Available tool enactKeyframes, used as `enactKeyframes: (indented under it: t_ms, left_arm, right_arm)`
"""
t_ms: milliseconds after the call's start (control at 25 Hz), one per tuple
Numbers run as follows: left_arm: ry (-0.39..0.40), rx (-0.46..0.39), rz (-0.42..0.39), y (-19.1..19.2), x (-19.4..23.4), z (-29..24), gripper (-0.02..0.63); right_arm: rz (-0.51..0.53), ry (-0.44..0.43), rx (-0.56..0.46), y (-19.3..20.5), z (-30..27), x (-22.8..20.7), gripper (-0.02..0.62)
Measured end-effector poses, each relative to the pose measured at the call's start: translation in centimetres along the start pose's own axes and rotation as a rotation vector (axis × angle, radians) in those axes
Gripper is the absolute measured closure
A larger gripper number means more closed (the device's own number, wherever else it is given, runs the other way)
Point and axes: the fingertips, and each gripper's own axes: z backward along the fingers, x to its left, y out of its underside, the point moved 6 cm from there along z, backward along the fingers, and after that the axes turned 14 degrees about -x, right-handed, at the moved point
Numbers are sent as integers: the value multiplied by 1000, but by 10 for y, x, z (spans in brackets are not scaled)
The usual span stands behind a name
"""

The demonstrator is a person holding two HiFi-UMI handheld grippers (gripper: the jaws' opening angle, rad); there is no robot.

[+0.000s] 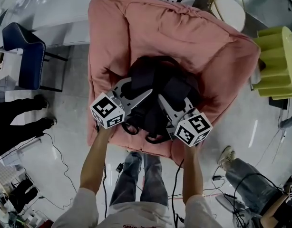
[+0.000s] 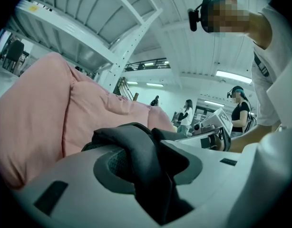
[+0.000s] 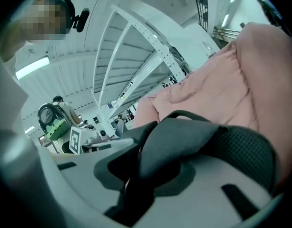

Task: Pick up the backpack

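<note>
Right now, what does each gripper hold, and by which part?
Both hold the black backpack: left gripper on one padded strap, right gripper on another padded strap.

obstacle: beanbag (image 1: 136, 27) walls flank backpack (image 1: 153, 75) | free: overhead, front edge

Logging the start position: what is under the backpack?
A pink beanbag lies under the backpack. The backpack covers its middle, so anything between them is hidden.

Right tool (image 3: 158, 167) clamped on dark backpack strap (image 3: 189, 141), pink cushion (image 3: 241, 84) behind
</note>
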Motion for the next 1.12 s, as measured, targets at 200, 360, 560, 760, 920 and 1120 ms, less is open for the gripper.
enactKeyframes:
  t_ms: [200, 360, 560, 760, 920, 1120]
  left_arm:
    - [-26, -15, -10, 1, -3, -3, 466]
    - [-47, -33, -23, -2, -6, -2, 501]
    - [-66, -91, -20, -23, -21, 3, 529]
    - [-69, -133, 8, -39, -37, 12, 532]
    - [-73, -139, 12, -41, -52, 21, 538]
    - [-89, -134, 30, -45, -80, 44, 540]
  right_arm:
    - [29, 22, -59, -14, -8, -6, 504]
    - [76, 43, -111, -20, -6, -2, 530]
    - [111, 19, -145, -30, 5, 13, 535]
    - [121, 16, -161, -32, 21, 34, 535]
    - [99, 24, -176, -33, 31, 47, 537]
    - [83, 35, -161, -29, 52, 76, 538]
